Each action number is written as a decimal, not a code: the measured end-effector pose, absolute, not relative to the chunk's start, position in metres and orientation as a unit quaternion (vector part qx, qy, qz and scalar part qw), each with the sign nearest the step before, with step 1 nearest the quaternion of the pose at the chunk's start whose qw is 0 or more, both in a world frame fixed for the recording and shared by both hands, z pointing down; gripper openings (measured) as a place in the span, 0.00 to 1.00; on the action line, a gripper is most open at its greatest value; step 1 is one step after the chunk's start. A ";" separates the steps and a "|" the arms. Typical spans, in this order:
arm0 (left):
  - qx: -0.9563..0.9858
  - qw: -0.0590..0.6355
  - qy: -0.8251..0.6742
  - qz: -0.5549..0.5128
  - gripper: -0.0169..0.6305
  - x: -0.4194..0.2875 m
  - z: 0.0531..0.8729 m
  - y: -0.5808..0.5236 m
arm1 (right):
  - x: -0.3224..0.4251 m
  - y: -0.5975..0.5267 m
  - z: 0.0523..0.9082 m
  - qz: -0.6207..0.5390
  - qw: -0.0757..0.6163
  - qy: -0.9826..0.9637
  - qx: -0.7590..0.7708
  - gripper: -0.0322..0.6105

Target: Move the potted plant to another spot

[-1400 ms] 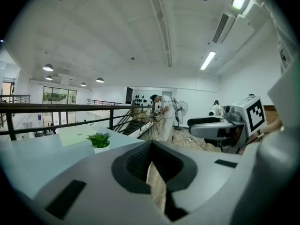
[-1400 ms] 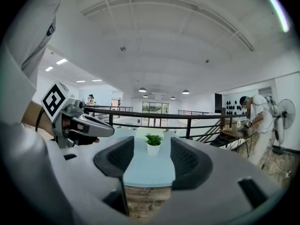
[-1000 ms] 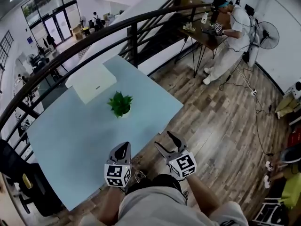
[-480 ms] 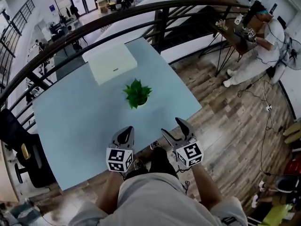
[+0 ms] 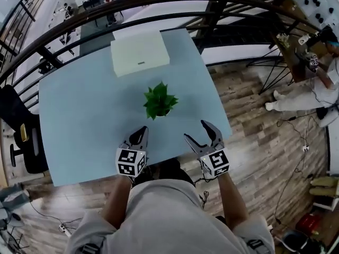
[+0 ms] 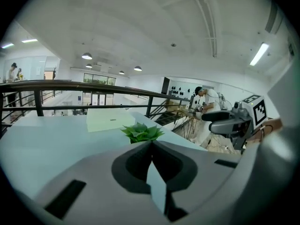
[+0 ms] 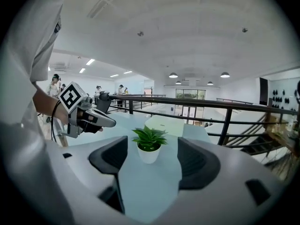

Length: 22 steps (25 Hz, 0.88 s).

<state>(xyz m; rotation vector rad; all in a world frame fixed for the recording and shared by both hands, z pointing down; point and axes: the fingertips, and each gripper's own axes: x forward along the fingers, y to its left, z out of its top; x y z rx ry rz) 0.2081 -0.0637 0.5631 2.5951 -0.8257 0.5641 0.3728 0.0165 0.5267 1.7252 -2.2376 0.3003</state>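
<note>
Nearest the person, at the bench's (image 5: 79, 120) front edge, the left gripper (image 5: 141, 132) has its jaws pressed together with nothing between them. The right gripper (image 5: 195, 130) beside it has jaws spread, and they have just been opening further. The gap is empty, though the right gripper view frames the plant in it from a little way off.

Farther in, near the middle of the bench and apart from both grippers, stands the potted plant (image 5: 160, 101), upright. It is a rosette of pointed green leaves (image 7: 149, 137) in a small round white pot (image 7: 149, 154). It looks light enough for one gripper. The pot seems stiff and smooth, so probably slippery and liable to tip if pinched high. The leaves look soft and would give no hold. The best grip is likely across the pot's wall, under the foliage, keeping it upright. The leaves hide whatever fills the pot.

Beyond it, at the bench's far edge, lies a flat white box (image 5: 140, 53), closed, its contents unseen. Behind runs a dark railing (image 5: 159, 4).
</note>
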 end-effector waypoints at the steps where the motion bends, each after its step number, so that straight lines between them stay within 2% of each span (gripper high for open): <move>1: 0.914 0.183 -0.302 0.201 0.05 0.209 0.566 -0.068 | 0.376 0.011 0.531 0.104 0.156 -0.785 0.590 0.58; 12: 0.869 0.205 -0.394 0.220 0.05 0.199 0.589 -0.095 | 0.377 -0.049 0.592 0.132 0.183 -0.850 0.477 0.67; 22: 0.820 0.229 -0.473 0.227 0.05 0.149 0.600 -0.093 | 0.345 -0.088 0.639 0.154 0.185 -0.878 0.413 0.74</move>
